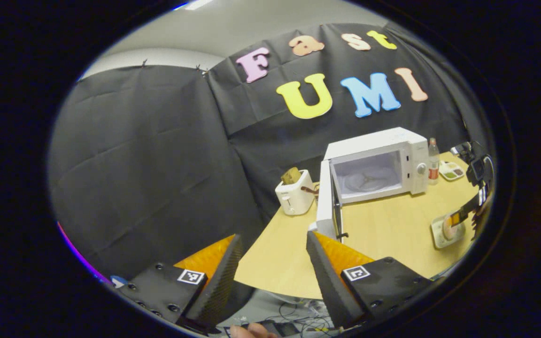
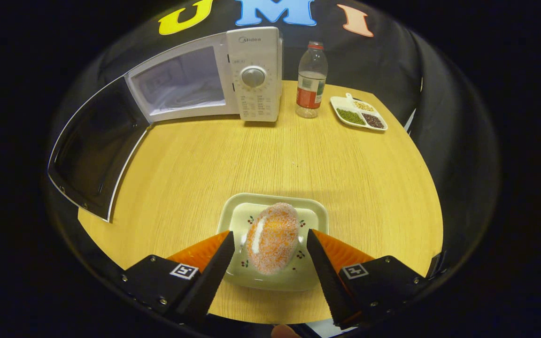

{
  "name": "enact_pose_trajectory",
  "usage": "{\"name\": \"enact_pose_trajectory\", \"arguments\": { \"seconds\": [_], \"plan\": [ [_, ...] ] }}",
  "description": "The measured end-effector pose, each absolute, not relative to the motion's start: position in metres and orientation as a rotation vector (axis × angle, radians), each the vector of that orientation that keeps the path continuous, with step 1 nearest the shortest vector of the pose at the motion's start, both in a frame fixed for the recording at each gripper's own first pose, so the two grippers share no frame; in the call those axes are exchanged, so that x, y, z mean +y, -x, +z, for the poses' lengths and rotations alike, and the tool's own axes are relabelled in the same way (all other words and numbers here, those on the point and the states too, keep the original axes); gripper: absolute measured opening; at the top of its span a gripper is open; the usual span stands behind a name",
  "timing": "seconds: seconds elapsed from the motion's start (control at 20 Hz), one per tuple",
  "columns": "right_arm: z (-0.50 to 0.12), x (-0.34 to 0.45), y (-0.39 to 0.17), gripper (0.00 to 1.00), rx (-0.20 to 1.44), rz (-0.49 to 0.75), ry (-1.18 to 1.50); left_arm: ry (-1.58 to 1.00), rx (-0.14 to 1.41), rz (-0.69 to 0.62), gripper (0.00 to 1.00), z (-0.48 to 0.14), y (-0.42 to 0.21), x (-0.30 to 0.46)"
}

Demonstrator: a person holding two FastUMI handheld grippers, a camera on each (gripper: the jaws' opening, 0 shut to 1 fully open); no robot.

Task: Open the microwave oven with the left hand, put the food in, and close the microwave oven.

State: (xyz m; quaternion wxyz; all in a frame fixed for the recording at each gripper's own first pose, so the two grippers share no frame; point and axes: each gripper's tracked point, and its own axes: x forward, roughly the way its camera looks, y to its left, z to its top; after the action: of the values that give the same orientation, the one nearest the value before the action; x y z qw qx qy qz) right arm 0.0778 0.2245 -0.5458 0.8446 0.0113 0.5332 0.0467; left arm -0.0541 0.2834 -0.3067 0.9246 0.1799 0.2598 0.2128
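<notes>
- In the left gripper view, the left gripper (image 1: 270, 263) hangs off the near edge of the table (image 1: 383, 230), its two fingers spread wide with nothing between them.
- Right of that gap, past the table edge, a white toaster (image 1: 294, 197) stands with a brown slice sticking out of its top.
- Just right of the toaster the microwave door (image 1: 328, 206) is swung fully open toward the camera, seen almost edge-on, close above the left gripper's right finger.
- The microwave (image 1: 376, 162) sits behind it, cavity open and lit, with the glass turntable visible inside.
- A bottle (image 1: 433, 162) stands right beside the microwave, and a small divided tray (image 1: 451, 171) lies further right.
- At the far right, the right gripper (image 1: 458, 218) reaches down over a plate (image 1: 437, 234) near the table edge.
- In the right gripper view, the open door (image 2: 94, 150) is at the left, with the microwave (image 2: 256, 75) behind it, then the bottle (image 2: 312, 80) and the tray (image 2: 357, 112) of green, dark and pale grains.
- The food (image 2: 273, 237), an orange-speckled oval piece, lies on the plate (image 2: 315, 211) at the near table edge, well apart from the microwave.
- The right gripper (image 2: 270, 253) is released, one finger on each side of the food, neither touching it.
</notes>
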Motion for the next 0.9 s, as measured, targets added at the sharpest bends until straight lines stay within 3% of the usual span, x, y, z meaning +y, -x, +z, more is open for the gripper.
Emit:
{"name": "enact_pose_trajectory", "arguments": {
  "seconds": [0.15, 0.35, 0.45, 0.5, 0.6, 0.65, 0.7, 0.85, 0.9],
  "plan": [
    [-0.567, 0.225, -0.077, 0.94, 1.154, 0.101, -0.032, -0.290, 0.571, 0.484, 0.99, -0.307, 0.057, 0.254],
    [-0.577, 0.227, -0.078, 0.95, 1.158, 0.117, -0.006, -0.170, 0.592, 0.549, 0.95, -0.299, 0.071, 0.234],
    [-0.578, 0.230, -0.075, 0.81, 1.169, 0.114, -0.022, -0.166, 0.581, 0.568, 0.95, -0.290, 0.077, 0.234],
    [-0.578, 0.230, -0.074, 0.78, 1.176, 0.114, -0.038, -0.160, 0.581, 0.574, 0.99, -0.287, 0.080, 0.234],
    [-0.573, 0.233, -0.075, 0.73, 1.172, 0.107, -0.062, -0.143, 0.573, 0.593, 0.99, -0.281, 0.089, 0.237],
    [-0.568, 0.233, -0.078, 0.63, 1.162, 0.114, -0.062, -0.128, 0.565, 0.593, 0.99, -0.277, 0.095, 0.237],
    [-0.564, 0.237, -0.078, 0.63, 1.148, 0.129, -0.068, -0.113, 0.559, 0.591, 0.94, -0.274, 0.100, 0.238],
    [-0.542, 0.247, -0.081, 0.63, 1.115, 0.148, -0.089, -0.091, 0.505, 0.571, 0.94, -0.257, 0.110, 0.246],
    [-0.532, 0.252, -0.081, 0.63, 1.099, 0.146, -0.103, -0.086, 0.493, 0.563, 0.99, -0.253, 0.113, 0.249]
  ]
}}
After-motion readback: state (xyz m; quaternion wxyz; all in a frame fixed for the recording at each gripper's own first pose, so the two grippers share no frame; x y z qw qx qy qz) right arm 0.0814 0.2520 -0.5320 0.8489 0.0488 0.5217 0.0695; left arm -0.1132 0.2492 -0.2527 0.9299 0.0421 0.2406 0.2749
